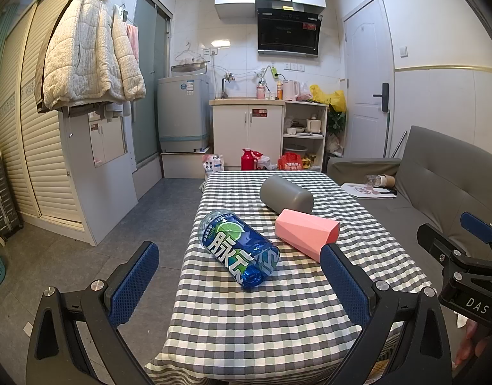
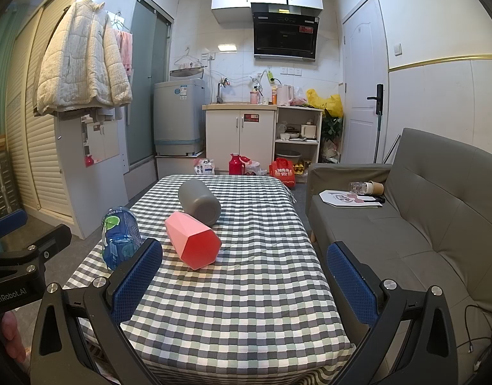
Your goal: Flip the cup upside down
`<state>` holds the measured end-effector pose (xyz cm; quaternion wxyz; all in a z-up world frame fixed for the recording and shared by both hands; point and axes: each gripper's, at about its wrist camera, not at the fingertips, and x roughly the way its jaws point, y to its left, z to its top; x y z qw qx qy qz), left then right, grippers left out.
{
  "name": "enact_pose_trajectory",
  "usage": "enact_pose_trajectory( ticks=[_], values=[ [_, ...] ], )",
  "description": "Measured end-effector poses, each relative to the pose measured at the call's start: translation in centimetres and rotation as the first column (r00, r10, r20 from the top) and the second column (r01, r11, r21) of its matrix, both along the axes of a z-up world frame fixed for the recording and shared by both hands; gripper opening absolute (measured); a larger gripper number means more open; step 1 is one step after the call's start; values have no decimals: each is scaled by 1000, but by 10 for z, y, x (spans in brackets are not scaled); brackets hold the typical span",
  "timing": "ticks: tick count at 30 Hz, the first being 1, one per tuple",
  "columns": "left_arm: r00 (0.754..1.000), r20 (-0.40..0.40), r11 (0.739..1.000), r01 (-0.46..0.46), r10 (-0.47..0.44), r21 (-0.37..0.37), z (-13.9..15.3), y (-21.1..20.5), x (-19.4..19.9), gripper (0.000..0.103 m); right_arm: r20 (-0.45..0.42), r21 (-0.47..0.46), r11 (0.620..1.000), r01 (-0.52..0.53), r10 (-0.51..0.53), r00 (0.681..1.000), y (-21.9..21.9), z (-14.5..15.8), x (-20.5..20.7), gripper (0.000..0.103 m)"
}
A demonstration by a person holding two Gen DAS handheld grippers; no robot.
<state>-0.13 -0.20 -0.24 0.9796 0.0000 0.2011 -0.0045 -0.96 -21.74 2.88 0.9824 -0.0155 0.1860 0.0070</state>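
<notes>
Three cups lie on their sides on the checked tablecloth [image 1: 246, 320] [image 2: 246, 304]. A grey cup [image 1: 286, 194] [image 2: 199, 202] lies farthest. A pink faceted cup [image 1: 305, 234] [image 2: 193, 243] lies in front of it. A blue printed transparent cup [image 1: 238, 252] [image 2: 119, 235] lies to the left. My left gripper [image 1: 239, 282] is open and empty, held above the table's near left part, short of the blue cup. My right gripper [image 2: 246, 280] is open and empty, above the table's near edge, short of the pink cup. Each gripper shows at the side of the other's view.
A grey sofa [image 2: 422, 224] stands close along the table's right side, with papers and a paper cup [image 2: 372, 187] on it. Tiled floor [image 1: 101, 256] lies left of the table. Kitchen cabinets, a washing machine [image 1: 182, 114] and bags stand beyond the far edge.
</notes>
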Motion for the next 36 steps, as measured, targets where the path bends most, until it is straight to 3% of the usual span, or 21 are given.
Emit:
enact_pose_trajectory(
  ticks=[29,36],
  values=[
    [1000,-3,1000,-5,5,-5,0,1,0,103,-3,-5,1000,-2,2,1000,0,0,0,103],
    [998,-50,999,-39,38,-20,5,13,9,103,-23,-16,1000,-2,1,1000,2,-8,4,103]
  ],
)
